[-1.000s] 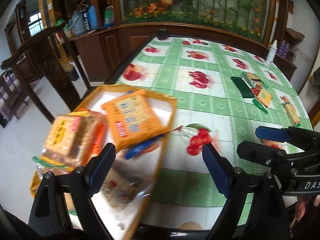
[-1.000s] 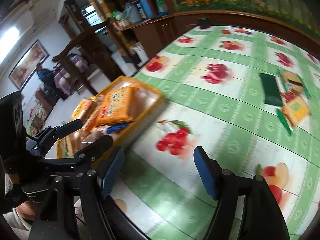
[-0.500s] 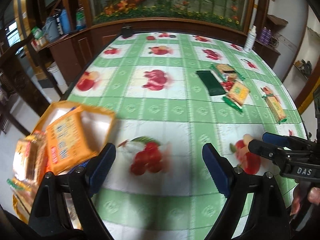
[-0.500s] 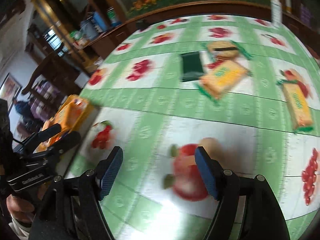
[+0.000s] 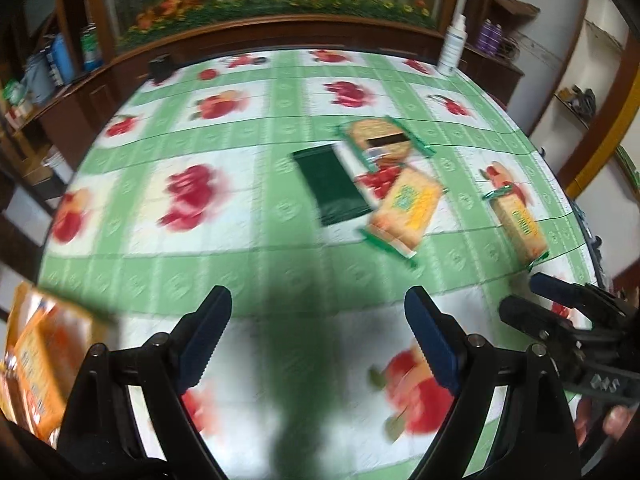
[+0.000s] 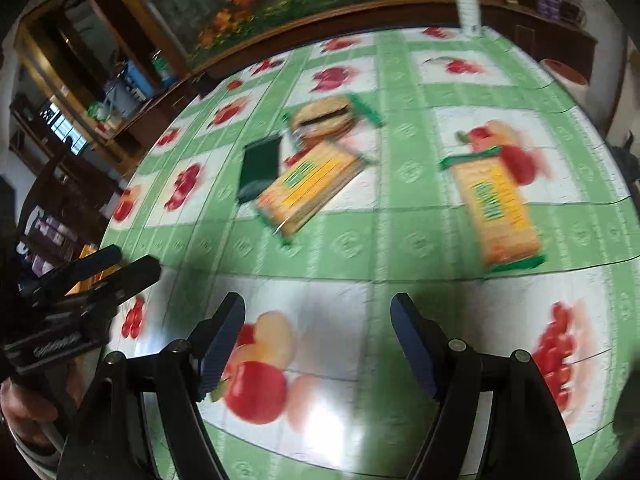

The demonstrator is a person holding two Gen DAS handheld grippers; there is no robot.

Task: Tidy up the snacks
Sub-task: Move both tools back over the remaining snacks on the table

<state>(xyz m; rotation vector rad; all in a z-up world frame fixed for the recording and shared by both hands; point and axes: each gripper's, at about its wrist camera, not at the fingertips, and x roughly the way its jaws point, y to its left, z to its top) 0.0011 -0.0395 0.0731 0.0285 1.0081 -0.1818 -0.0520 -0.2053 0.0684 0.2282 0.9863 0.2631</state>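
Observation:
My left gripper (image 5: 316, 304) is open and empty over the fruit-print tablecloth (image 5: 248, 272). My right gripper (image 6: 318, 308) is open too, its jaws still widening, with nothing between them. Beyond both lie a dark green packet (image 5: 332, 188) (image 6: 260, 164), a round biscuit pack (image 5: 380, 140) (image 6: 324, 118) and a yellow cracker pack (image 5: 408, 210) (image 6: 308, 188). A second long cracker pack (image 5: 518, 220) (image 6: 496, 212) lies apart, further right. The orange tray (image 5: 16, 312) holding an orange snack pack (image 5: 36, 364) shows at the lower left of the left wrist view.
A white bottle (image 5: 452, 48) (image 6: 468, 4) stands at the table's far edge, and a small black object (image 5: 160, 68) at the far left corner. Dark wooden cabinets (image 5: 280, 36) ring the table. Each gripper shows in the other's view, right (image 5: 524, 296) and left (image 6: 132, 260).
Both grippers swept right, away from the tray and toward the loose packs. The tray slid to the left edge of the views. The right jaws spread slightly wider.

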